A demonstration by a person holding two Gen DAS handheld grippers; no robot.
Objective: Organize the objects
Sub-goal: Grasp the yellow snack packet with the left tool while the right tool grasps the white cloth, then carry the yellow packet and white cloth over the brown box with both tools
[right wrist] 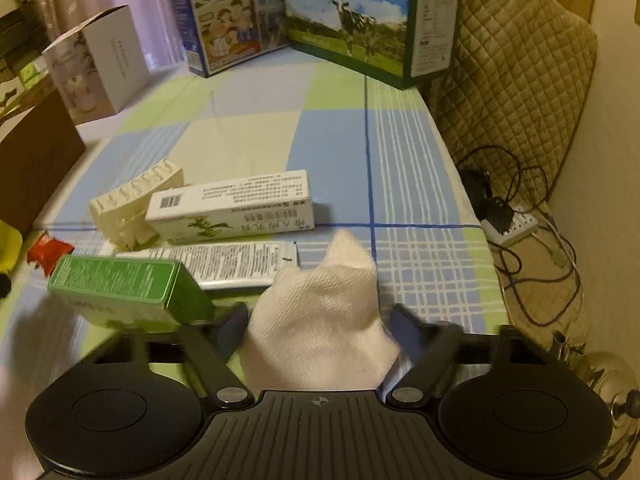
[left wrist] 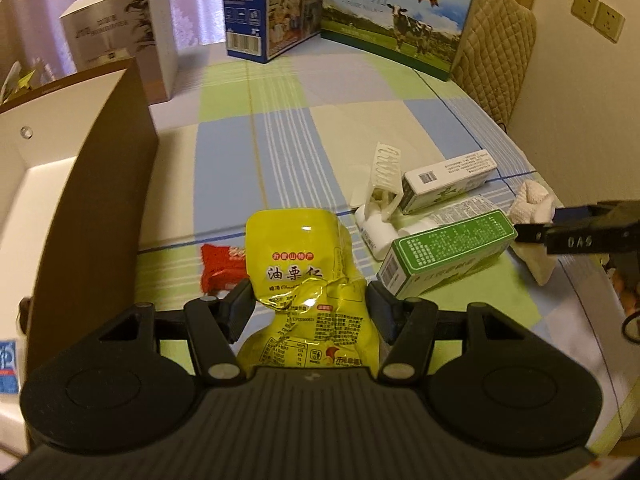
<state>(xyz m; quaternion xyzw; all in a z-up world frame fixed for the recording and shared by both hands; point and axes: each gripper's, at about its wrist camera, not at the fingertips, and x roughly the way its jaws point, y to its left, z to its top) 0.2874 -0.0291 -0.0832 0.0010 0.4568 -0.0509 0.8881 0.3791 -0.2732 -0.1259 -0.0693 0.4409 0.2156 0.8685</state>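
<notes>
Landmark: taking the brown box (left wrist: 100,184) at the left edge of the checked tablecloth (left wrist: 360,128) as reference for every place below.
Largest risk: yellow pouch (left wrist: 298,264) probably slipping or sagging out of the grip, being slick, crumpled foil pinched only at its waist; likely catching on the brown box's near wall if carried in low.
Next risk: white cloth (right wrist: 320,320), well right of the brown box, being soft and bunched, possibly dragging the green carton (right wrist: 128,288) just beside it.
Smaller risk: red sachet (left wrist: 222,266), between pouch and brown box, possibly getting nudged.
Left gripper (left wrist: 308,304): pinching the yellow pouch, pads denting its sides; pointing steeply down, just right of the brown box.
Right gripper (right wrist: 320,328): straddling the white cloth, fingers blurred; pressing or merely flanking, cannot tell; tilting steeply down, far right of the brown box.
</notes>
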